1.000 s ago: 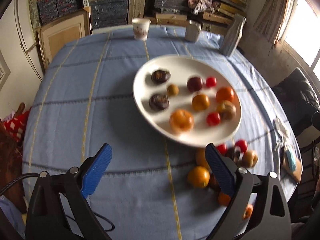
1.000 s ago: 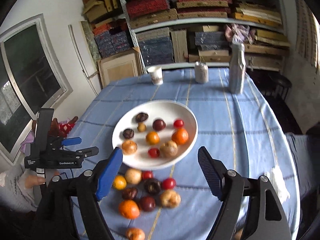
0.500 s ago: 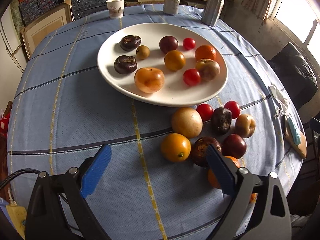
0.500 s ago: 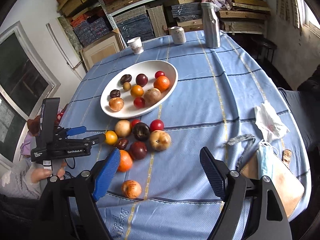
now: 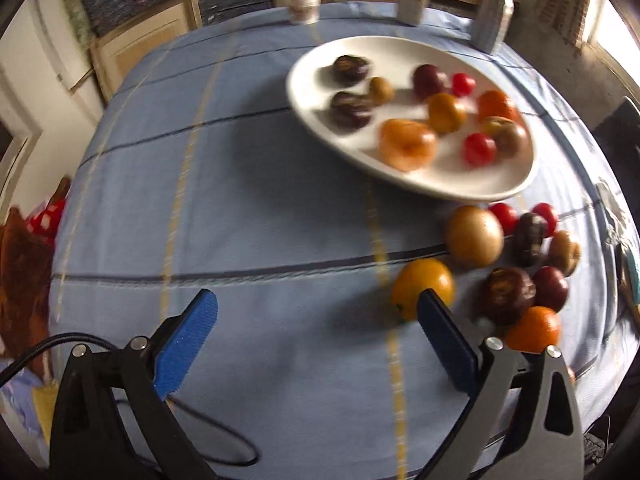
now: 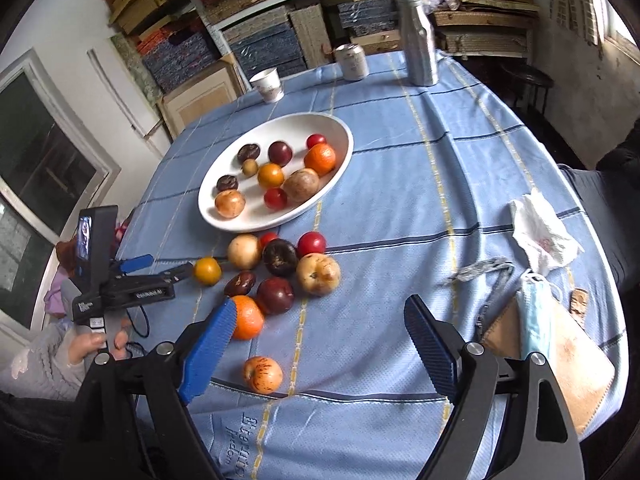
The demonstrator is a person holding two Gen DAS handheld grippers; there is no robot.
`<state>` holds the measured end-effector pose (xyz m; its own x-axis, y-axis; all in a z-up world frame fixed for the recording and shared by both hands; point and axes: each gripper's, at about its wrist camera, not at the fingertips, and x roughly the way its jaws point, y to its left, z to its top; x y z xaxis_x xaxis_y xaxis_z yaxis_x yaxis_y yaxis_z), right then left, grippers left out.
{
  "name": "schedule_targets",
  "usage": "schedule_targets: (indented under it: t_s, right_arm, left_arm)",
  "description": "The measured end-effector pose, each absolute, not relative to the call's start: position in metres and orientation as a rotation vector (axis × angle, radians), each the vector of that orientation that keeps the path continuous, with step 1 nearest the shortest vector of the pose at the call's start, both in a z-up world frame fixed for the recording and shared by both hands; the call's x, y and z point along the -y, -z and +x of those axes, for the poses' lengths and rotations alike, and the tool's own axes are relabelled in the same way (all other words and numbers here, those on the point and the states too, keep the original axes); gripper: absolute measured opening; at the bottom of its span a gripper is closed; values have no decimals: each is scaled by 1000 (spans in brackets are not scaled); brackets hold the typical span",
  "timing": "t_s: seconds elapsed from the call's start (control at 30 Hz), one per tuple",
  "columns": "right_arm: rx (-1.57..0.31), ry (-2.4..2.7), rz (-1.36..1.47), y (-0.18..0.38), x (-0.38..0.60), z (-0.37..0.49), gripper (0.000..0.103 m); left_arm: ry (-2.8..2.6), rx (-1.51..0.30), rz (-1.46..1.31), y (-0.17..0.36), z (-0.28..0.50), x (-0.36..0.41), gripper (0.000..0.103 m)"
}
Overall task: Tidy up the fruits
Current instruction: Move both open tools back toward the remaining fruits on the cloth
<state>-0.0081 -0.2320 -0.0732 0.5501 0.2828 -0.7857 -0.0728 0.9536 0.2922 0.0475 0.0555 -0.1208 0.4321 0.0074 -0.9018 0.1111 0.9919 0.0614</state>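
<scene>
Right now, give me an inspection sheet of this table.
Surface: blue tablecloth, striped.
Job's things: white plate holding nine fruits; ten loose fruits on the cloth beside it, one speckled fruit lying apart.
Clutter: paper cup, can, metal bottle, tissue, face mask.
Claws: left claw and right claw both opening, nothing between the fingers.
Cables: black cable under the left claw.
Surroundings: shelves of stacked boxes.

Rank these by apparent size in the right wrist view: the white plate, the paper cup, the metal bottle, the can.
1. white plate
2. metal bottle
3. paper cup and can: look alike, so unranked.
The last three stand farther away, so true sizes remain unsure.
</scene>
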Motion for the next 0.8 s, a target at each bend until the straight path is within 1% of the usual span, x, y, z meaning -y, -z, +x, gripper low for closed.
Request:
schedule_targets:
  t_s: [0.2,0.27,0.4,0.47,0.5,0.57,0.63,0.8]
  right_arm:
    - [-1056,-299,60,104,196,-5,86]
    - [-1085,-336,14,114,184,-7,86]
    - [-1086,-408,-25,117,166,-11,85]
    - [-1106,-442,-81,125,152,-16,77]
    - [-1118,-456,-103,128,147,-19,75]
    - [-1137,-478,-135,134,138,-23,64]
    - [-1139,-476,-152,137,134,-26,59]
    - [-1149,-437,-123,143,140,-24,52]
  left_arm:
    - [-14,-1150,33,123,26,-105,98]
    - [-31,-1151,23,125,20,-112,98]
    - [-37,-1143,26,124,11,-115,98]
    - [-38,-1153,47,125,7,-111,98]
    - [-40,-1160,64,126,6,-108,98]
    - [-30,-1160,86,127,3,-102,98]
    - [-17,-1155,103,127,0,-98,98]
    - [-1,-1164,138,131,-4,-90,98]
